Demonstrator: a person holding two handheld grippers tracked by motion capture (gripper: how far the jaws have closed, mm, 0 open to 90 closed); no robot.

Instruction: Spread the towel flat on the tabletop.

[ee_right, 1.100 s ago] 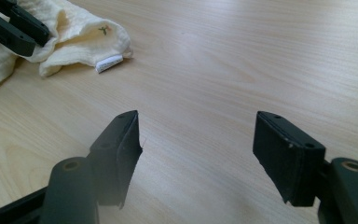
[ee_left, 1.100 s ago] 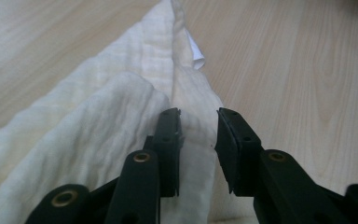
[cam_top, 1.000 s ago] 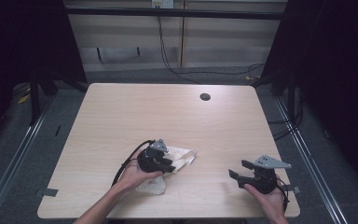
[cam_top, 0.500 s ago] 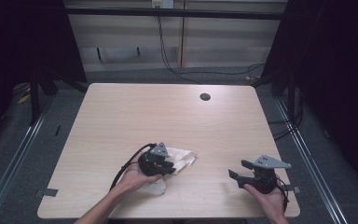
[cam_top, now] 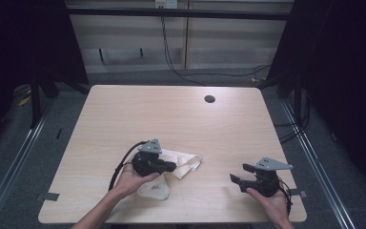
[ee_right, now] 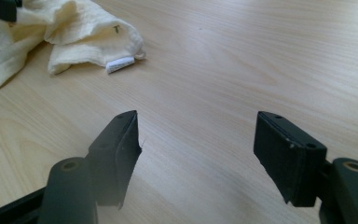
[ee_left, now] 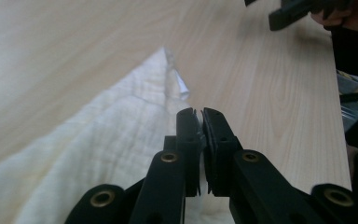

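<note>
The left gripper [ee_left: 201,122] has its two black jaws pressed almost together, and they have just been closing. A thin bit of the pale yellow cloth [ee_left: 98,154] shows in the narrow gap between them, so they seem to pinch the cloth at its edge. The rest of the cloth spreads out under and to the left of the jaws in the left gripper view. A small white tag [ee_left: 181,86] sticks out at the cloth's far corner. No words on the tag can be read.

From the high view, the left gripper [cam_top: 169,167] sits on top of the cloth [cam_top: 186,160], which lies crumpled on the wooden table [cam_top: 171,119], near the front edge and a little left of the middle.

The right gripper [ee_right: 198,140] has its jaws spread wide with only bare table between them. It holds nothing and is well apart from the cloth [ee_right: 74,32]. In the right gripper view a small dark mark like a letter T shows on the cloth, just above the rolled white tag [ee_right: 120,64].

In the high view the right gripper [cam_top: 238,174] rests near the front right of the table. A small dark round hole [cam_top: 209,99] sits near the table's far edge.
</note>
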